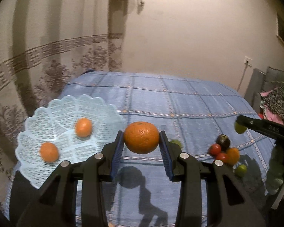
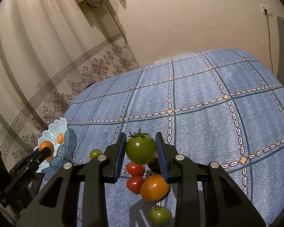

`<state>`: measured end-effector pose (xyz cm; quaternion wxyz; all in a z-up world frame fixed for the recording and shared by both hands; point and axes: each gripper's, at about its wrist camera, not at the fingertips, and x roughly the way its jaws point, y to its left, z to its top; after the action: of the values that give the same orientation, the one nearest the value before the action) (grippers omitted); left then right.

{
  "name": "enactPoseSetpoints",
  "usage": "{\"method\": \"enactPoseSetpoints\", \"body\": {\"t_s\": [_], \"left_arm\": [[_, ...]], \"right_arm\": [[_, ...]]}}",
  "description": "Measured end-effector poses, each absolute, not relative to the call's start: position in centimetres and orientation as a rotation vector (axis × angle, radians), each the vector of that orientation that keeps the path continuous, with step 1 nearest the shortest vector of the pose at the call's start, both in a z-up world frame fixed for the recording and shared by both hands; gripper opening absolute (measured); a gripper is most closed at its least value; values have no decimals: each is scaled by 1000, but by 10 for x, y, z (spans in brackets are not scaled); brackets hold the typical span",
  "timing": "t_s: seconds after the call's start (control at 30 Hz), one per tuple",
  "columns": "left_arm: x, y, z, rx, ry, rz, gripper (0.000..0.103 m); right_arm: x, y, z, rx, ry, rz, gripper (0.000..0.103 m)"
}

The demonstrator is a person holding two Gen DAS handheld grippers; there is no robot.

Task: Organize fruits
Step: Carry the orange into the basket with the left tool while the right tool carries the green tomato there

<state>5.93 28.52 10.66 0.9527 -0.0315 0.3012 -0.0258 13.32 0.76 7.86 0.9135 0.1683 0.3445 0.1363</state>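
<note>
Left claw [image 1: 141, 141] grips an orange [image 1: 141, 137] beside the basket [image 1: 47, 117]. Right claw [image 2: 141, 149] grips a green tomato [image 2: 140, 148] above the surface [image 2: 208, 124].

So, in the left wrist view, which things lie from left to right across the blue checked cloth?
Pale blue lattice plastic basket with two small oranges → large round orange held in the left tongs → cluster of small red tomatoes and one orange fruit → right tongs holding a green tomato.

faint marks on right tool [image 1: 240, 127], perhaps unreadable.
</note>
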Motion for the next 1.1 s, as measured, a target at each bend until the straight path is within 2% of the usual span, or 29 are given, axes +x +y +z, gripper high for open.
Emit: {"method": "enactPoseSetpoints", "body": {"t_s": [0.57, 1.1], "left_arm": [[46, 349, 103, -87, 634, 83, 39], [38, 380, 90, -124, 680, 62, 40]], "right_arm": [[127, 33, 79, 308, 728, 315, 32], [139, 144, 101, 221, 757, 491, 32]]}}
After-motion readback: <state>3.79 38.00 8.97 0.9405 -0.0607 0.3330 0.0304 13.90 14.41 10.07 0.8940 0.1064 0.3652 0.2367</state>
